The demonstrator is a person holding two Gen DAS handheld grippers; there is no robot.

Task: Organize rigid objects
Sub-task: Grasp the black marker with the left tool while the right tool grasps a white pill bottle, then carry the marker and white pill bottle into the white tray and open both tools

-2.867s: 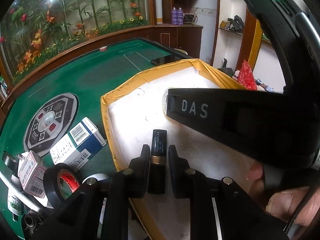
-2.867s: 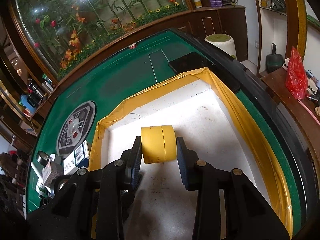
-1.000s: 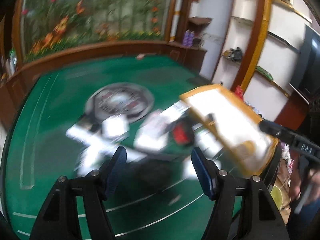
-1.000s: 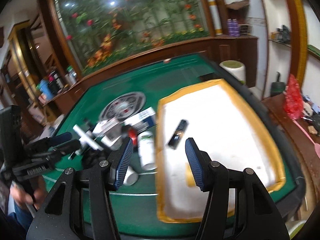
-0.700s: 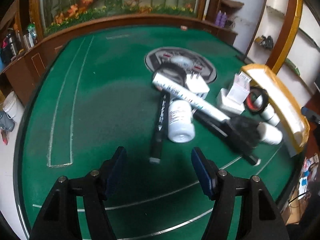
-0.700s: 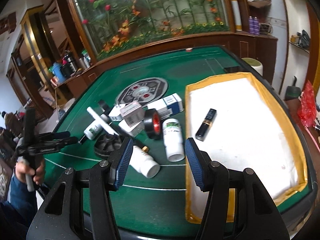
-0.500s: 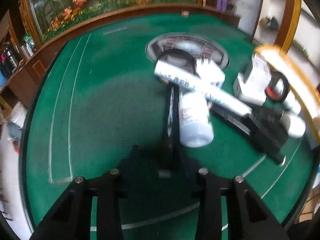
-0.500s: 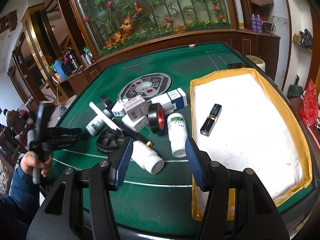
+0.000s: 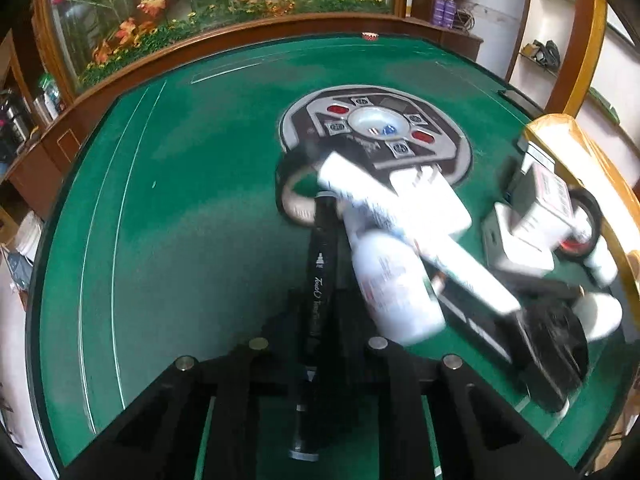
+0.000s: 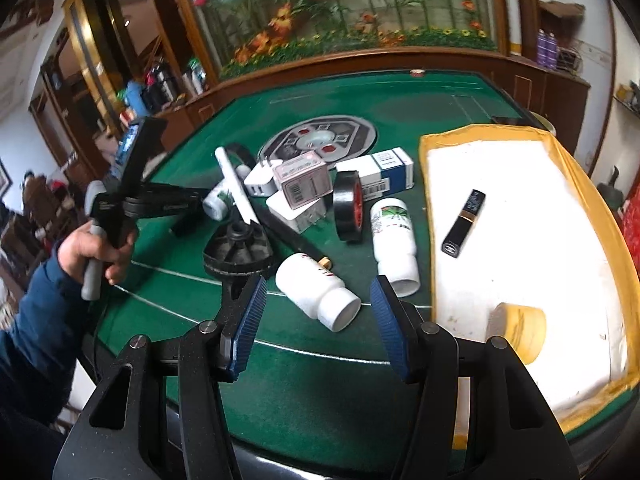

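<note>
— What do we have in the left gripper?

— Its jaws have just been closing, and now they are clamped on the black marker pen. The pen runs lengthwise between the fingers, its near end poking back past them, its far end reaching toward a tape ring on the green table.

— And what lies beside it?

— Just to the right of the pen we see a white bottle on its side, with a long white tube lying across the top of it. Farther right sit small white boxes and a black roll of tape, all blurred.

— How do we hold the right gripper?

— Half open, with nothing between its blue pads. It hovers over the near edge of the table, and a white pill bottle lies on the felt just beyond the fingers.

— Where do the sorted things stand?

— In the yellow-rimmed tray at the right: a black lipstick toward the far left part, a yellow round tin at the near edge. A second white bottle lies just outside the tray's left rim.
</note>
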